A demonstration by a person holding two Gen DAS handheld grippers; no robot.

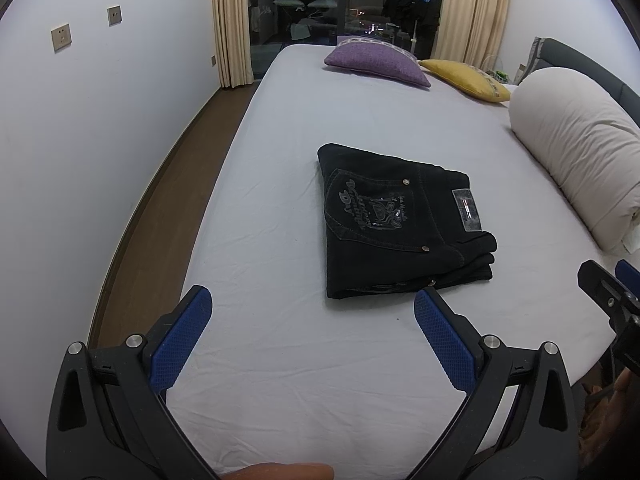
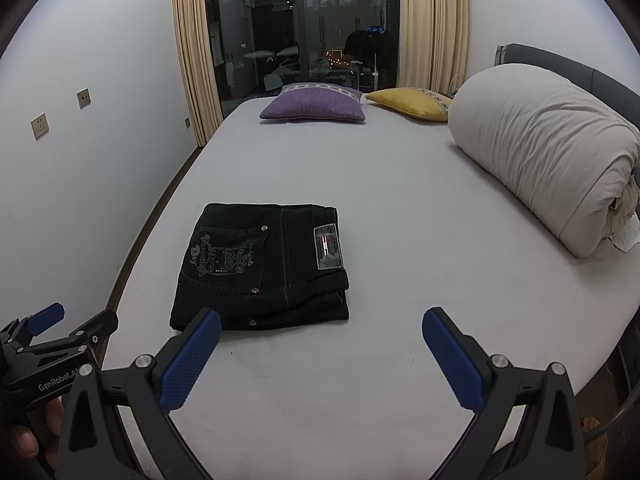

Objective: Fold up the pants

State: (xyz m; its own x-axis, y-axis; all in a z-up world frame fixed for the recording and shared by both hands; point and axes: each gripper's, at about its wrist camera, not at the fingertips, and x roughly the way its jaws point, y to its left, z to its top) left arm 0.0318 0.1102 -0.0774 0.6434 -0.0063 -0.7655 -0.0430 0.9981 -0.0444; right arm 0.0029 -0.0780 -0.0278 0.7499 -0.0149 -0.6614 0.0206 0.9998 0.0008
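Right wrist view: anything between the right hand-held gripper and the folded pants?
Nothing. Only bare sheet of the bed separates the open right hand-held gripper from the pants; its left fingertip overlaps their near edge in this view.

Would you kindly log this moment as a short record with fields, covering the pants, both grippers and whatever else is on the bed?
pants: black pants, folded into a compact stack, back pocket and waist label facing up, lying on the bed
left gripper: left gripper open, holding nothing, short of the pants
right gripper: right gripper open, holding nothing, near the stack's front edge
other items: purple cushion, yellow cushion, rolled white duvet
task state: fold looks finished
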